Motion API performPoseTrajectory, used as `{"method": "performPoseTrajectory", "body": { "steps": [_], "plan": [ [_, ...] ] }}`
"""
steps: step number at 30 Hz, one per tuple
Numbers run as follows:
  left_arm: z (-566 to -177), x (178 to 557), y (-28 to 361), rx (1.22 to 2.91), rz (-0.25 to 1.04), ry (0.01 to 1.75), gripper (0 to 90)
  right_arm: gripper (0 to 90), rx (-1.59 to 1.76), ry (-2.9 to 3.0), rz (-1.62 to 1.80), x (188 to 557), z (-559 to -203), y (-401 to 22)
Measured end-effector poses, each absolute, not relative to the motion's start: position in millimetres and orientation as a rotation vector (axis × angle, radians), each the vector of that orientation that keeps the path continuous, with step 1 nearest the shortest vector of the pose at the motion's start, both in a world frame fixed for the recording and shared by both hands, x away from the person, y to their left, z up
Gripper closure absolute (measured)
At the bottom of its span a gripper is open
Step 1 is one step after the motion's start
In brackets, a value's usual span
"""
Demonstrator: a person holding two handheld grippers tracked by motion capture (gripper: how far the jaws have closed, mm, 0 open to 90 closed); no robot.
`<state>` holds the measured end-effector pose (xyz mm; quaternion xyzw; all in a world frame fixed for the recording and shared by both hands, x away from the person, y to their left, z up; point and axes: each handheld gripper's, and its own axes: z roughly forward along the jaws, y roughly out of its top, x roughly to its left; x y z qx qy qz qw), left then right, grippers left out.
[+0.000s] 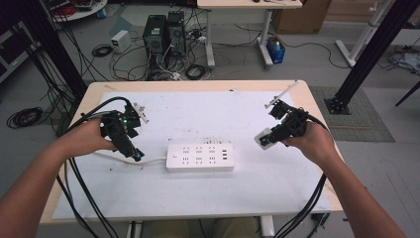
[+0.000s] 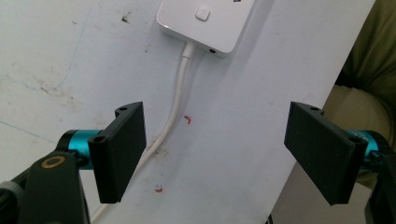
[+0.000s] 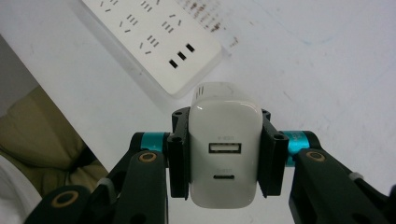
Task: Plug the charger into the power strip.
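The right tongs [image 3: 226,154] clamp a white plastic USB charger block [image 3: 225,156] above the table [image 1: 297,198], right of the white rectangular power strip [image 1: 200,157]. The left tongs [image 2: 215,154] gape wide over its white cord [image 2: 175,107]; best they steady the strip while the charger lines up squarely with a socket.

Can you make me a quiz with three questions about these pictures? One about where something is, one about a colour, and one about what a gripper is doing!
1. Where is the power strip?
A. on the floor
B. on the table between the two grippers
C. in the left gripper

2. What colour is the charger?
A. white
B. red
C. black

3. What is the left gripper doing?
A. squeezing the cord
B. holding the charger
C. open, holding nothing

Answers:
1. B, the strip lies flat on the table with a gripper at each side of it.
2. A, its body is white, with two ports facing the camera.
3. C, its jaws stand wide apart, with the cord lying on the table beyond them.
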<state>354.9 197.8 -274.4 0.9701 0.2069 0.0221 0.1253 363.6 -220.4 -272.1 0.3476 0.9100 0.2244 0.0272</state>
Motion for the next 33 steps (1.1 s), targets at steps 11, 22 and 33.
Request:
{"method": "performPoseTrajectory", "body": {
  "steps": [11, 22, 33],
  "plan": [
    [-280.6, 357.4, 204.6, 2.848, 0.068, 0.536, 21.0, 62.3, 0.823, 2.934, 0.606, 389.2, -284.2, -153.9],
    [-290.0, 360.2, 206.4, 2.882, 0.065, 0.481, 21.0, 62.2, 0.472, 3.003, 0.476, 410.0, -310.9, -100.2],
    [-292.1, 359.4, 208.3, 2.886, 0.085, 0.457, 21.0, 62.3, 0.11, 3.051, 0.273, 414.4, -331.5, -60.0]
  ]
}}
